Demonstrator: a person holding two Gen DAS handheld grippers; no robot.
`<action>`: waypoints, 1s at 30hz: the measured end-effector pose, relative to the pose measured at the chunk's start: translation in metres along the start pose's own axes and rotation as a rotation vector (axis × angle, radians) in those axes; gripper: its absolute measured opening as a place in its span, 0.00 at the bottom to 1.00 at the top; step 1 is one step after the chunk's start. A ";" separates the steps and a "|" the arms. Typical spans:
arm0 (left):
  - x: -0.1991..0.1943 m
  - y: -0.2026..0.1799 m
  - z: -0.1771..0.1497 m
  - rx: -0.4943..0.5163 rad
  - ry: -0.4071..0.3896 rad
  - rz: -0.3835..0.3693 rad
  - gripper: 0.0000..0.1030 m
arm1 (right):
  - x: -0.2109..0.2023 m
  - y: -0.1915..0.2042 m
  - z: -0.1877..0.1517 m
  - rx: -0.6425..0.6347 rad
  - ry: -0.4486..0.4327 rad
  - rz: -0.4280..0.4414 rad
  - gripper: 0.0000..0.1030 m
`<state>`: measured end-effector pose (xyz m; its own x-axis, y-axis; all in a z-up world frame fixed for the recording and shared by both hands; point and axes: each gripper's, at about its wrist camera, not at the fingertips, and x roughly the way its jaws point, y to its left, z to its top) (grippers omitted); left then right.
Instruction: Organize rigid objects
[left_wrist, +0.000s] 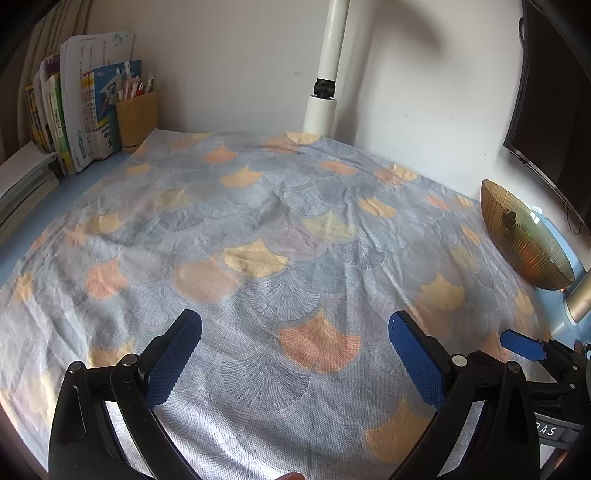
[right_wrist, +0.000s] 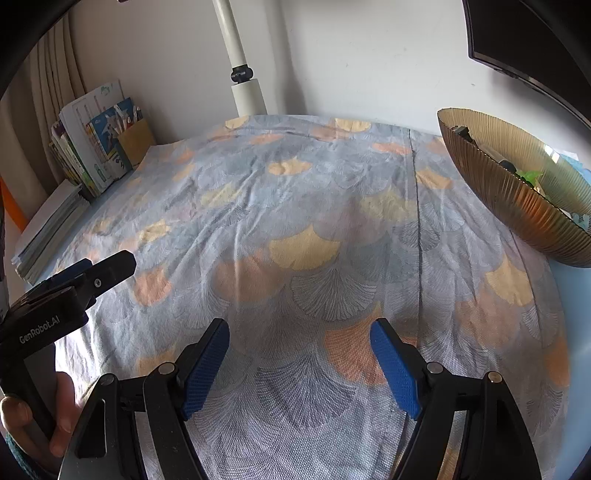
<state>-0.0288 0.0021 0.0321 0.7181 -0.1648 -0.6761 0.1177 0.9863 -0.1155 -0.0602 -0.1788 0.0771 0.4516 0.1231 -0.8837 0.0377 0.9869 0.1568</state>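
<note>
Left gripper (left_wrist: 295, 332) hovers low over the patterned cloth (left_wrist: 258, 229), blue-padded fingers (left_wrist: 173, 354) spread wide apart, nothing between them. Right gripper (right_wrist: 300, 345) likewise held above the cloth, fingers well apart and empty; its blue tip shows at the right edge of the left wrist view. The cloth, printed with grey, orange and yellow fan shapes, covers most of the counter (left_wrist: 565, 325), which shows pale blue at the edges. A ribbed amber bowl (right_wrist: 517, 199) sits at the right edge of the cloth below a dark monitor (right_wrist: 524, 40); small items lie inside it, including something green, too small to identify. Books (left_wrist: 85, 110) and a tan pen holder (left_wrist: 138, 118) stand at the far left corner. A white pole (left_wrist: 328, 70) rises against the back wall.
</note>
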 end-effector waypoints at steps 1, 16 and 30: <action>0.000 0.000 0.000 0.000 0.001 -0.002 0.99 | 0.000 0.000 0.000 0.002 0.001 0.001 0.75; 0.001 0.003 -0.001 -0.008 -0.001 0.010 0.98 | 0.002 0.000 0.000 0.000 0.011 0.008 0.75; 0.004 0.002 -0.001 0.008 0.015 0.008 0.98 | 0.004 0.000 0.000 0.001 0.018 0.012 0.75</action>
<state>-0.0266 0.0031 0.0288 0.7084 -0.1571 -0.6881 0.1176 0.9876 -0.1044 -0.0587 -0.1779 0.0740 0.4363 0.1365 -0.8894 0.0332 0.9853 0.1675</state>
